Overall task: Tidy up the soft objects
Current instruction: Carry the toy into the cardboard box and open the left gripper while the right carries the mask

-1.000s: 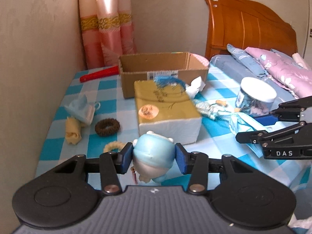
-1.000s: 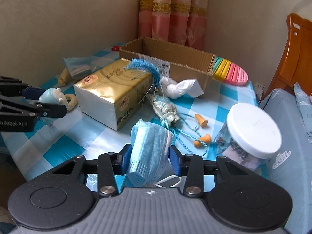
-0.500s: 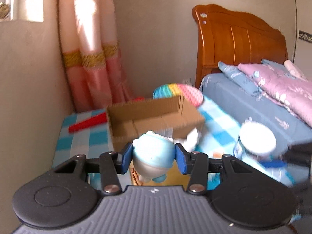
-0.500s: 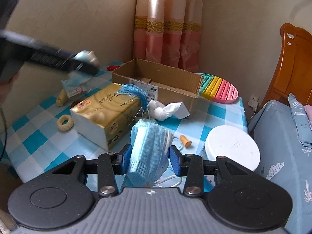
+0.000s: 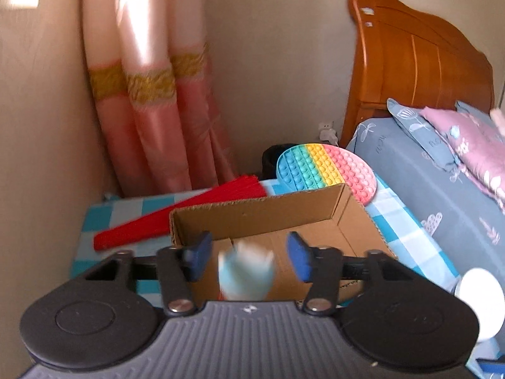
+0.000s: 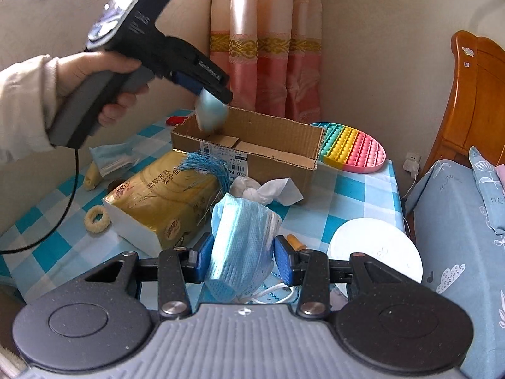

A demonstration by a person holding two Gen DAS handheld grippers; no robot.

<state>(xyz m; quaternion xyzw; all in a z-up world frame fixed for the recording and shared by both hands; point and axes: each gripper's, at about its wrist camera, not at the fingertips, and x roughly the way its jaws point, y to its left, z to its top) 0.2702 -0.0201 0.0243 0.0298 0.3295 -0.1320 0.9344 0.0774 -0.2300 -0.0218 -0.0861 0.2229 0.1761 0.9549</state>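
Observation:
My left gripper (image 5: 249,257) hangs over the open cardboard box (image 5: 268,218), and its jaws are opening. The pale blue soft toy (image 5: 246,271) is a blur between the pads with a gap on each side, loose above the box floor. In the right wrist view a hand holds the left gripper (image 6: 217,94) at the left end of the box (image 6: 262,154), the toy (image 6: 211,113) just under its tips. My right gripper (image 6: 241,259) is shut on a folded blue face mask (image 6: 243,246) above the checked tablecloth.
A gold tissue pack (image 6: 164,202) with a blue tassel (image 6: 208,164), a crumpled tissue (image 6: 268,189), a white-lidded jar (image 6: 375,252), a hair ring (image 6: 98,219) and another mask (image 6: 110,158) lie about. A red fan (image 5: 183,214) and a rainbow bubble mat (image 5: 328,170) sit behind the box. Bed at right.
The left gripper rose and travelled from the table's front to above the box, then spread its jaws and let the toy go. The right gripper lifted a little, still gripping the mask.

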